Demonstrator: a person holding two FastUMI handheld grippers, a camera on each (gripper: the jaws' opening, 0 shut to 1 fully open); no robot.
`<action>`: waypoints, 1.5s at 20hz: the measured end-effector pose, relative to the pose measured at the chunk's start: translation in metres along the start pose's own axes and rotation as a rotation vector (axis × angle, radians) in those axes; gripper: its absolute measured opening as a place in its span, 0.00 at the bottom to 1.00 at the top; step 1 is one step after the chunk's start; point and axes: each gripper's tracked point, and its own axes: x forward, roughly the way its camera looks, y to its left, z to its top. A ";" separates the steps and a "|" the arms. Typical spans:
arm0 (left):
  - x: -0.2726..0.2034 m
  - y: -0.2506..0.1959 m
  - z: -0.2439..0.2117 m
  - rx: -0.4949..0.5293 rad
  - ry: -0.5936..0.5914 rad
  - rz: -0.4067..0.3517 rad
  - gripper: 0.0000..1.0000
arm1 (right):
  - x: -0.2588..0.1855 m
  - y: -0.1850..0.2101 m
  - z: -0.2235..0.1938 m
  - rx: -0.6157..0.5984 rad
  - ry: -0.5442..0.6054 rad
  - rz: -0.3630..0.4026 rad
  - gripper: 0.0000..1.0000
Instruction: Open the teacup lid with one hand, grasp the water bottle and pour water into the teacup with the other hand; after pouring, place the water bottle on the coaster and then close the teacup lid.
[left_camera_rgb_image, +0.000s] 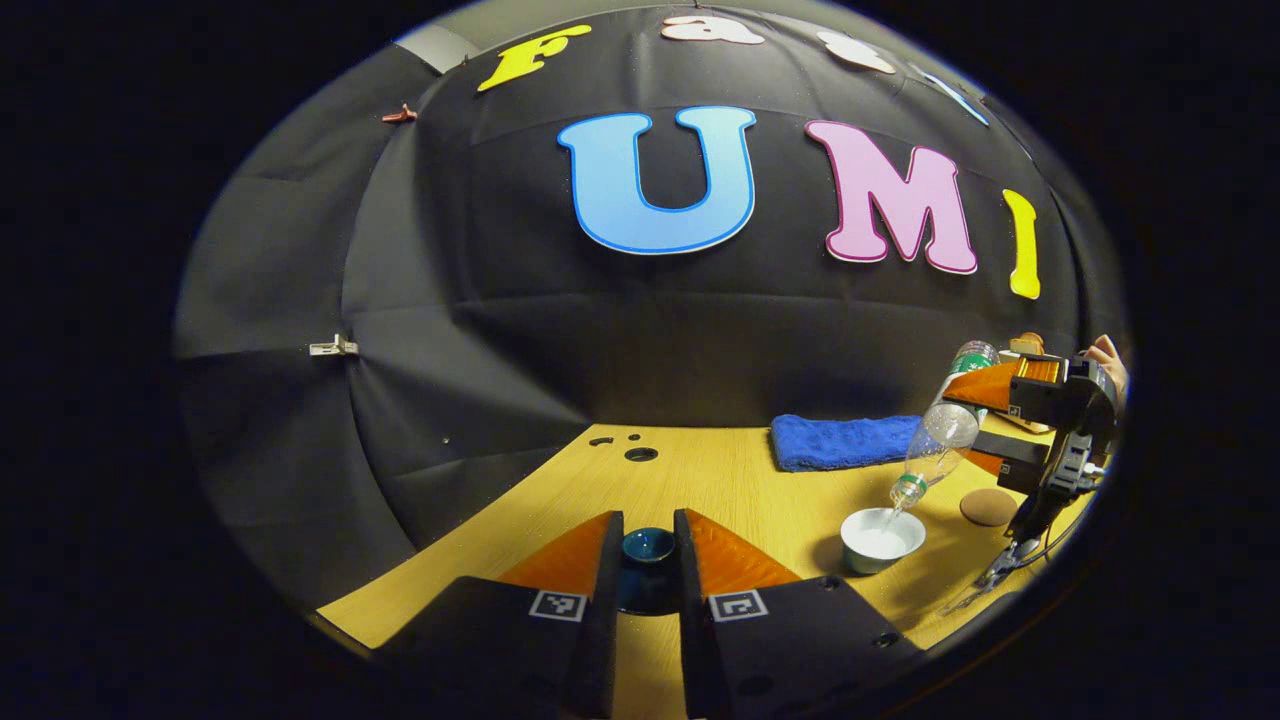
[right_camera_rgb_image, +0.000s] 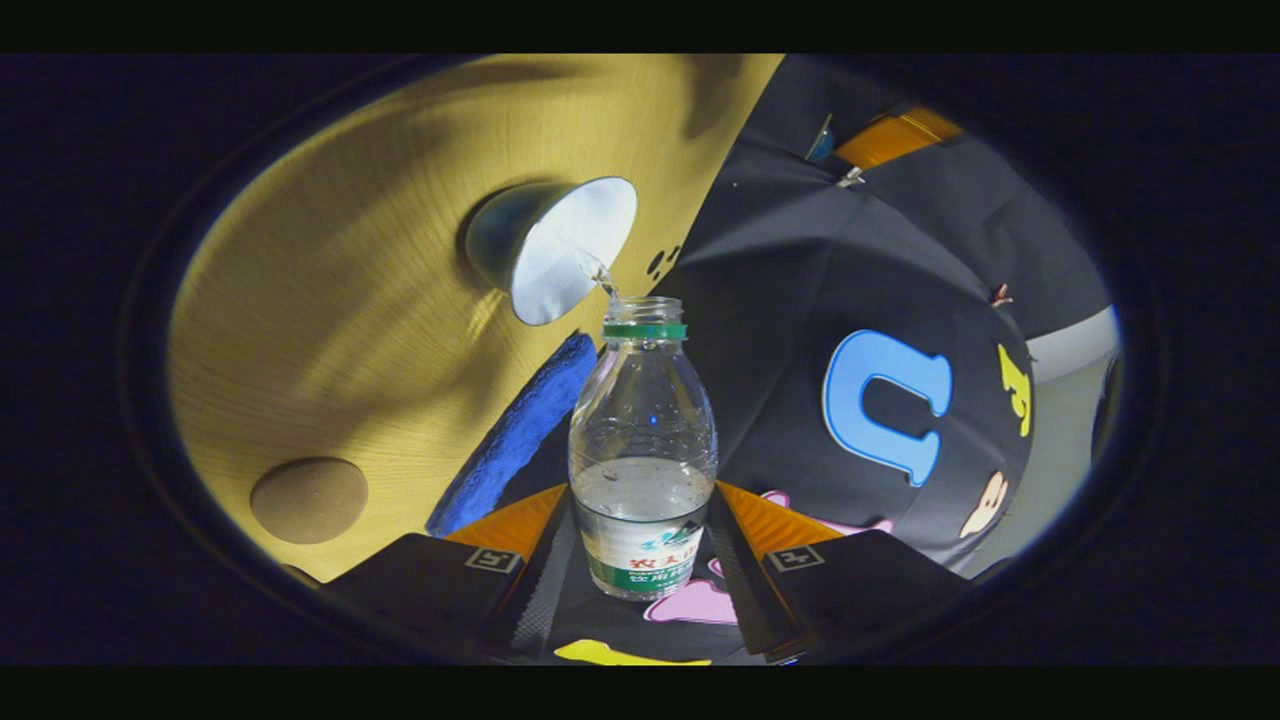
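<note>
Right gripper (right_camera_rgb_image: 645, 545) clamps the tipped water bottle (right_camera_rgb_image: 643, 440) low on its thin, crushable, light body over the teacup (left_camera_rgb_image: 882, 538); left gripper (left_camera_rgb_image: 648, 560) pinches the lid (left_camera_rgb_image: 648, 548).

A black cloth wall (left_camera_rgb_image: 500, 330) stands behind a yellow wooden table (left_camera_rgb_image: 720, 480) with small round holes (left_camera_rgb_image: 640, 454) near its far edge.
</note>
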 end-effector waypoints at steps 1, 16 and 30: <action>-0.001 0.000 0.001 -0.002 0.000 -0.001 0.30 | 0.000 0.000 0.001 -0.016 -0.010 -0.001 0.74; -0.008 0.005 -0.003 -0.022 0.000 0.006 0.25 | 0.002 -0.002 0.000 -0.104 -0.037 -0.011 0.74; -0.005 -0.015 0.009 0.011 -0.010 0.005 0.30 | -0.011 0.003 0.007 0.822 0.079 0.086 0.74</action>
